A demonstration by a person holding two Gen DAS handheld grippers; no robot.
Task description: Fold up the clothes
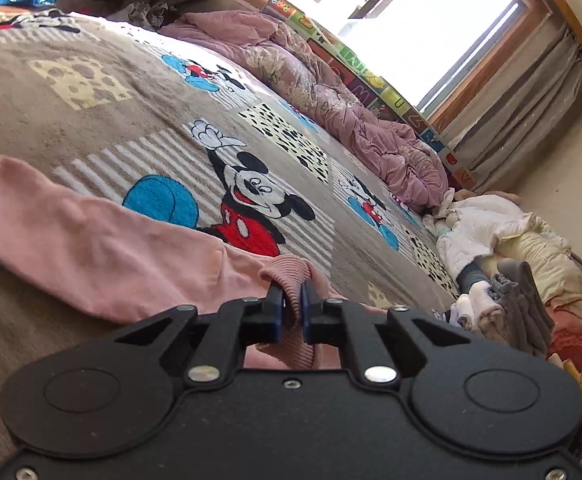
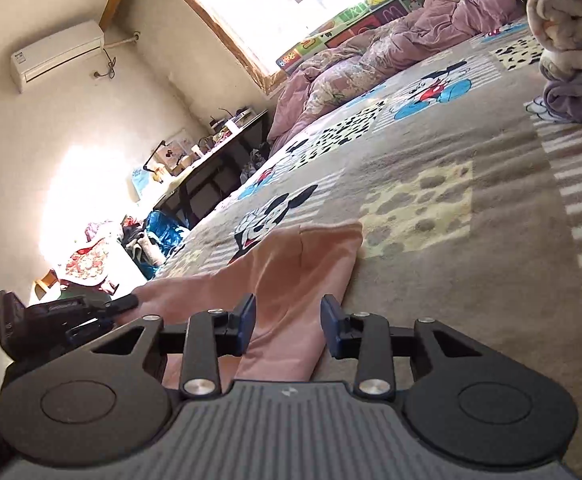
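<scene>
A pink garment [image 1: 91,248] lies on the Mickey Mouse bedspread [image 1: 91,120]. My left gripper [image 1: 292,292] is shut on the garment's ribbed pink hem [image 1: 287,268], which bunches between the blue pads. In the right wrist view the same pink garment [image 2: 291,280] stretches ahead over the bedspread [image 2: 451,260]. My right gripper [image 2: 289,310] is open, its fingers on either side of the cloth, not closed on it. The left gripper [image 2: 127,302] shows at the left of that view, at the garment's edge.
A crumpled mauve quilt [image 1: 331,92] lies along the far side under the window. Folded clothes and towels [image 1: 511,300] are stacked at the right. A folded blanket pile [image 2: 571,40] sits on the bed. A desk [image 2: 219,152] stands beside the bed.
</scene>
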